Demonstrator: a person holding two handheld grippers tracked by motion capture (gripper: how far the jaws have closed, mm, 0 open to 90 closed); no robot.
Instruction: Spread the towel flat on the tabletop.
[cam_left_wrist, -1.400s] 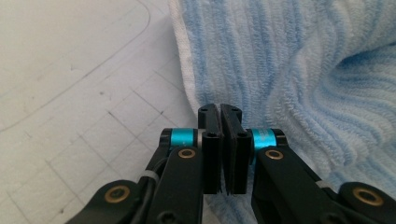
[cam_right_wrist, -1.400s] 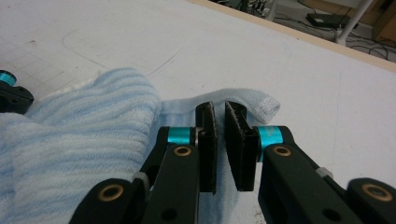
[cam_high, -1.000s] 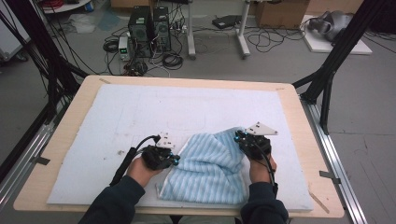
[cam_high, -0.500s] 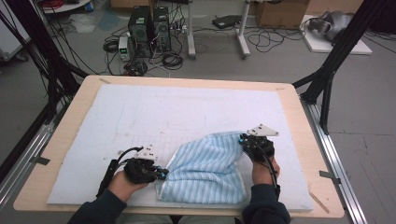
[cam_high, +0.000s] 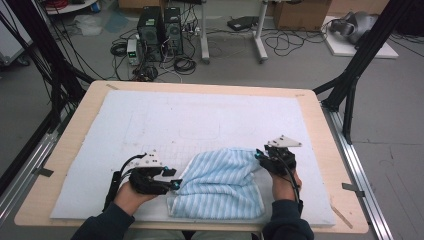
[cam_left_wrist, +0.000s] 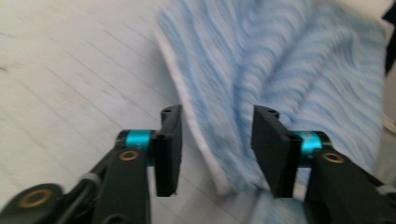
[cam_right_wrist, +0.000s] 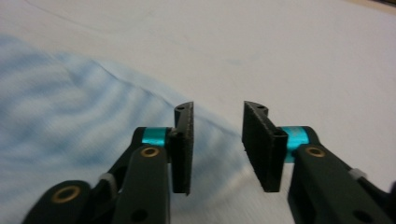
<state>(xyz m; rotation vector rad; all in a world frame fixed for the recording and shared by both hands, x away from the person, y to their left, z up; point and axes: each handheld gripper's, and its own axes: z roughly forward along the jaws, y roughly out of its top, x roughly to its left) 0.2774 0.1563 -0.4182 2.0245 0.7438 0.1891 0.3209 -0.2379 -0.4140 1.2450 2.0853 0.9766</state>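
Low in the high view's middle, on the mat, lies the cloth, rumpled. My left gripper and right gripper have just been opening, holding nothing; I judge regrasping its edges comes next.

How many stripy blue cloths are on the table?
1. The blue striped cloth lies crumpled at the near edge of the table, on the white mat, between the two grippers. Its folds may hide more.
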